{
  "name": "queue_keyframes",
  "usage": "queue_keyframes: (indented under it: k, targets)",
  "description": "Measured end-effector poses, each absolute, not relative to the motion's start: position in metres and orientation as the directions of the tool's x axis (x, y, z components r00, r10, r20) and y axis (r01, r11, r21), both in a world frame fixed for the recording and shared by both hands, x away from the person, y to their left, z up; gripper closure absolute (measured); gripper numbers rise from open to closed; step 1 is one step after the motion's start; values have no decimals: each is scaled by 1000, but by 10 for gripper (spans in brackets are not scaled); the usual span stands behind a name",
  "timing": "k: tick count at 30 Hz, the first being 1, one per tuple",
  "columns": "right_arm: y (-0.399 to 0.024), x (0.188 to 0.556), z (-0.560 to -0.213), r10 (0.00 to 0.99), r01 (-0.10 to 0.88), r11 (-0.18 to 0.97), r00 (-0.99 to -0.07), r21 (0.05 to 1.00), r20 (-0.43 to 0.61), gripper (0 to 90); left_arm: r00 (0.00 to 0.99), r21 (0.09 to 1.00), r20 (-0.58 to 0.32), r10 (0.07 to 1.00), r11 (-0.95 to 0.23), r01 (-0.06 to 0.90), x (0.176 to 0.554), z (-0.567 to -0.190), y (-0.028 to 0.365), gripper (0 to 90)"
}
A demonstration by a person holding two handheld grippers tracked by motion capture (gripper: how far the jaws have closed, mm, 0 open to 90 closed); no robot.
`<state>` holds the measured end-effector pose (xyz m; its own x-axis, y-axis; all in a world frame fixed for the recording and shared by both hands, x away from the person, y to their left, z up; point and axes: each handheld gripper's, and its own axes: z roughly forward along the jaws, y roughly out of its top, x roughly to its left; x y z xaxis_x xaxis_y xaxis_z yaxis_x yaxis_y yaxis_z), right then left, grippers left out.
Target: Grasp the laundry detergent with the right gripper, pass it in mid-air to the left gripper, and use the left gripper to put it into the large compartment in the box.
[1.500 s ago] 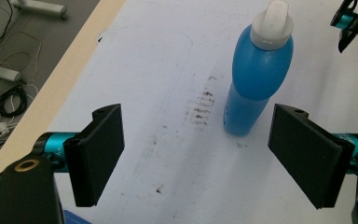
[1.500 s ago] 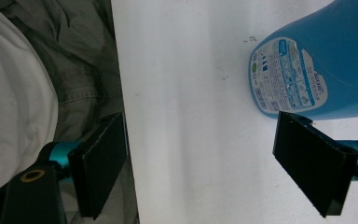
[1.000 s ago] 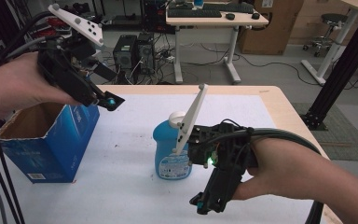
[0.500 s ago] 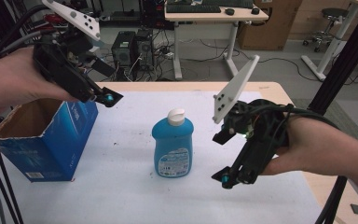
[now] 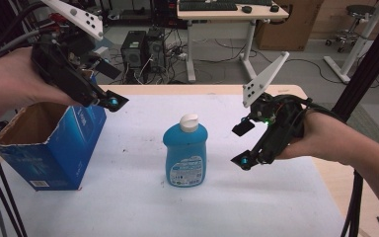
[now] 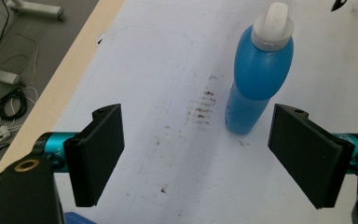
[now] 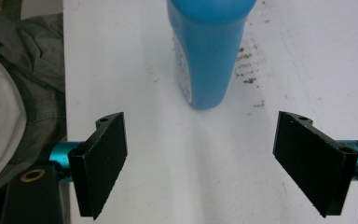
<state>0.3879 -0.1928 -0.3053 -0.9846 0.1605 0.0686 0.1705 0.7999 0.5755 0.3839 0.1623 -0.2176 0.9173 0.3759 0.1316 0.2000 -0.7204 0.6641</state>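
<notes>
A blue bottle with a white cap stands upright mid-table. My right gripper hovers to its right, a short gap away, jaws wide open and empty. In the right gripper view the bottle stands ahead of the open gripper, beyond the jaws and not between them. My left gripper is held high over the rim of a blue cardboard box, open with nothing in it. From the left gripper view the bottle stands farther off, beyond the open gripper.
The blue box is open at the top and stands at the table's left front. Small brown stains mark the white table beside the bottle. Grey clothing lies past the table's edge. A desk and a computer tower stand behind the table.
My right gripper has drawn away from the bottle to the right, jaws still wide. The bottle stays upright in place. The left gripper has not moved.
</notes>
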Motion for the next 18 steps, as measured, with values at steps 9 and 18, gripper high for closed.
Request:
queue_keyframes:
  k: [9, 18]
  targets:
    - [-175, 402, -322, 130, 152, 795, -988, 587, 80, 169, 917, 664, 133, 377, -720, 199, 383, -217, 165, 185]
    - [-154, 407, -335, 98, 125, 783, -992, 609, 78, 169, 917, 664, 135, 376, -721, 198, 382, -217, 164, 185]
